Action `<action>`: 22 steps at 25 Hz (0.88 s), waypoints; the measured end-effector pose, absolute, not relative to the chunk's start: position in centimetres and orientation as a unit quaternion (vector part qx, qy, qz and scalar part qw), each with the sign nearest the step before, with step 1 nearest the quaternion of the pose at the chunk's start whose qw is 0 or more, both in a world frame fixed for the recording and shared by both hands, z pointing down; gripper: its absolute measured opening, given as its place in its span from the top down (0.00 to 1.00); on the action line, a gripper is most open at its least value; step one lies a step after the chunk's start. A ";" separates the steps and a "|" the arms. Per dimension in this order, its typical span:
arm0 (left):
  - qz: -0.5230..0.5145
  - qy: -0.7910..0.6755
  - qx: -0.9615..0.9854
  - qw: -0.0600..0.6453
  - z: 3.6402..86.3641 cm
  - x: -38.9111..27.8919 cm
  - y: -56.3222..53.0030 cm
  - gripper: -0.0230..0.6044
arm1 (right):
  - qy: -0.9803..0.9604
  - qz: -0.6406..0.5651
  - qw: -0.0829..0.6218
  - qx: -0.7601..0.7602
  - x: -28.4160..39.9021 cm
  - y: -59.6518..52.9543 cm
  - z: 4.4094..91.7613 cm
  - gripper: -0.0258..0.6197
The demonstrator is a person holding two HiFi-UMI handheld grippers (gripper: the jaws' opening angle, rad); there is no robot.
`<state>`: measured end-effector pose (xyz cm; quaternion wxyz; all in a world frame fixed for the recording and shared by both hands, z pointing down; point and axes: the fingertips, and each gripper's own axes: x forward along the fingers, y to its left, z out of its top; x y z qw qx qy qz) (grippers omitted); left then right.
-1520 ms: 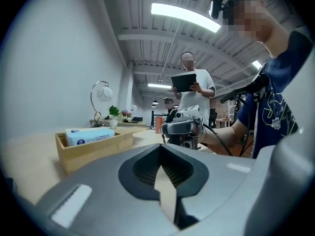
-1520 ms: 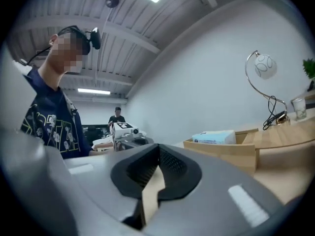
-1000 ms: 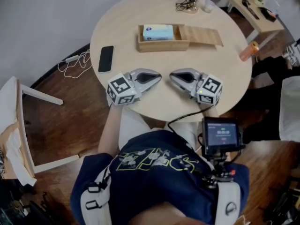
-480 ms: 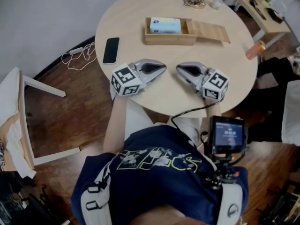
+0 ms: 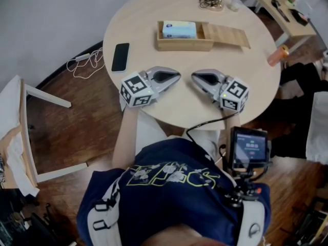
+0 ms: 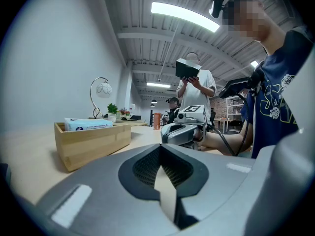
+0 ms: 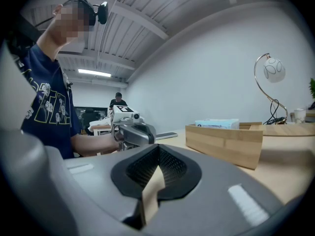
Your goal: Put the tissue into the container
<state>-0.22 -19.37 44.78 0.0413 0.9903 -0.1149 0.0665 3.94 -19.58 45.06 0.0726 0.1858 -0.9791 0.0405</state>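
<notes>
A light-blue tissue pack [image 5: 179, 29] lies inside the open wooden container [image 5: 184, 43] at the far side of the round table [image 5: 154, 14]. The container's slatted lid [image 5: 225, 35] is slid out to the right. Both grippers rest on the near part of the table, tips pointing at each other a small gap apart. My left gripper [image 5: 178, 76] is shut and holds nothing. My right gripper [image 5: 193, 77] is also shut and empty. From the left gripper view the container [image 6: 93, 142] and tissue pack [image 6: 88, 124] stand to the left, beyond the shut jaws.
A black phone [image 5: 120, 57] lies on the table's left side. A tangle of cables [image 5: 212, 1] sits at the far edge, an orange can [image 5: 275, 55] at the right edge. A white chair [image 5: 31, 132] stands left of the table. Another person [image 6: 194, 90] stands in the background.
Both grippers stay shut and resting on the table. Only the head camera's framing has shifted slightly.
</notes>
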 end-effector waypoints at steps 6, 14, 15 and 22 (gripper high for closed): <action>0.071 -0.112 0.990 0.036 45.0 -0.3 -19.4 0.96 | -0.979 0.044 0.071 0.185 3.9 -19.5 45.0 0.96; 0.067 -0.114 0.990 0.039 44.8 -0.2 -19.4 0.96 | -0.979 0.043 0.072 0.186 3.9 -19.6 45.0 0.96; 0.068 -0.113 0.991 0.037 44.8 -0.2 -19.4 0.96 | -0.979 0.041 0.072 0.185 4.0 -19.6 45.1 0.96; 0.068 -0.116 0.990 0.041 44.8 -0.2 -19.4 0.96 | -0.980 0.042 0.069 0.184 3.9 -19.6 45.0 0.96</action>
